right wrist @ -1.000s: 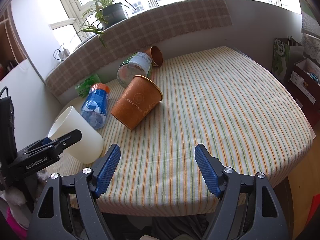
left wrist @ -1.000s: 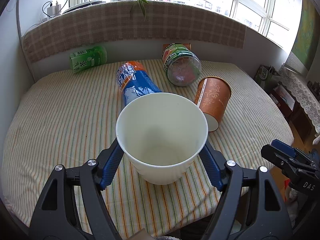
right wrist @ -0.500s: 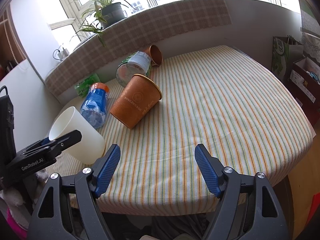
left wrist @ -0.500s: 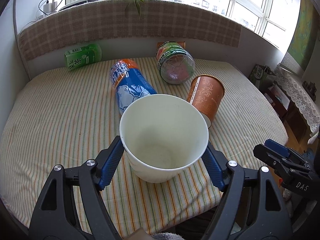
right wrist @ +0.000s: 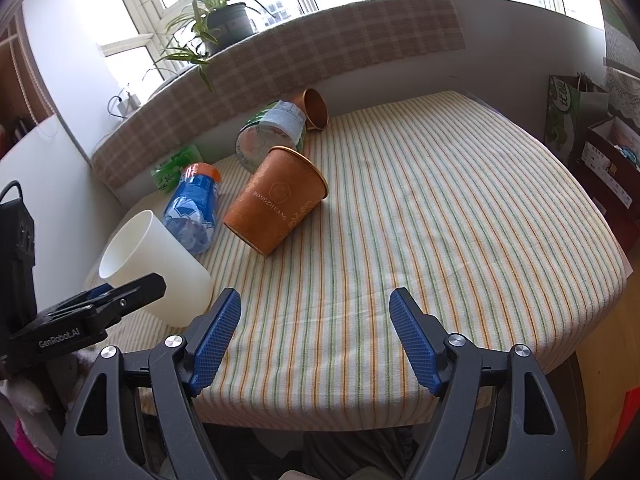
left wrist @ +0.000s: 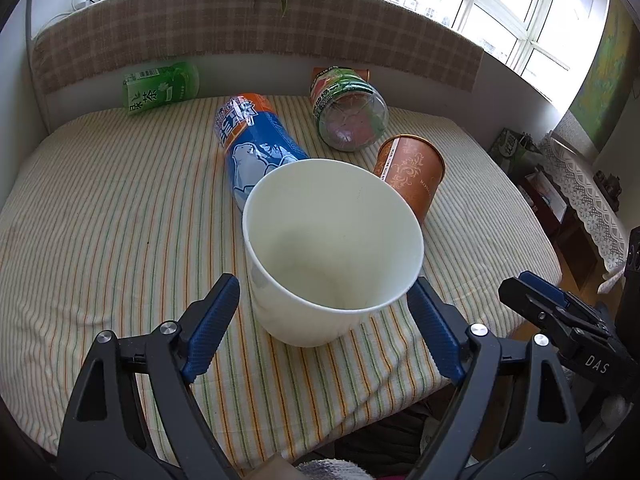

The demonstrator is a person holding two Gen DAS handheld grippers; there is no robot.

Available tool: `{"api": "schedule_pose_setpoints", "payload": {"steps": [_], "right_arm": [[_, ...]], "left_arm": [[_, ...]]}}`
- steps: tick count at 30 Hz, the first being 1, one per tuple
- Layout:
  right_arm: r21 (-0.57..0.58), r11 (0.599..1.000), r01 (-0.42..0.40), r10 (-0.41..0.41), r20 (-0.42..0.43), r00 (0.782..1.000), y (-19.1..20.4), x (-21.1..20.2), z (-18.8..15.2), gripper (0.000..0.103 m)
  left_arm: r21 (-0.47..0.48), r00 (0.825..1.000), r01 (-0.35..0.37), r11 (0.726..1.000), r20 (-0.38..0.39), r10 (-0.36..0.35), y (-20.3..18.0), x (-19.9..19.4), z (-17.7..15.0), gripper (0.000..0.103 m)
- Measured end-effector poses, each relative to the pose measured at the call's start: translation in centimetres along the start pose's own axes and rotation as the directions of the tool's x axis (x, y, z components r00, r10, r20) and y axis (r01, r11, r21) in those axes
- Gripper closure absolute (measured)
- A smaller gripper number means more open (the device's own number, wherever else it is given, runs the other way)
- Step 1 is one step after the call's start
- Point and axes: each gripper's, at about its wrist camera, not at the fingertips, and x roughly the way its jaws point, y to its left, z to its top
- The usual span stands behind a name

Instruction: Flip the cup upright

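White cup [left wrist: 334, 256] sits near the front left corner of the desk [left wrist: 100, 208], mouth up but leaning back toward the left hand-held gripper [left wrist: 324, 320], which straddles it spread wide, pads clear of the wall. Left is way nearer; the right hand-held gripper [right wrist: 316, 336] hangs released over the front edge. Right view shows the cup [right wrist: 156, 268] tilted, base on the cloth; left view mainly shows its inside. Brown cup [right wrist: 276, 204] lies just behind.
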Motion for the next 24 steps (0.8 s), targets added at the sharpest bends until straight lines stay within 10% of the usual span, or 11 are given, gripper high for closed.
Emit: {"api": "schedule_pose_setpoints", "payload": {"steps": [16,24], "right_arm": [[-0.098,0.995,-0.008,0.013,0.054,0.998,3.2,-0.8,1.0,0.026],[-0.155,0.988,-0.012,0.029,0.112,0.993,5.0,-1.6,2.3,0.026]], "left_arm": [[-0.064,0.997,-0.069,0.996,0.041,0.071,3.3,-3.4,-2.7,0.015],[-0.137,0.950,-0.179,0.974,0.234,0.207,4.4,-7.7,-1.9,0.015]]}}
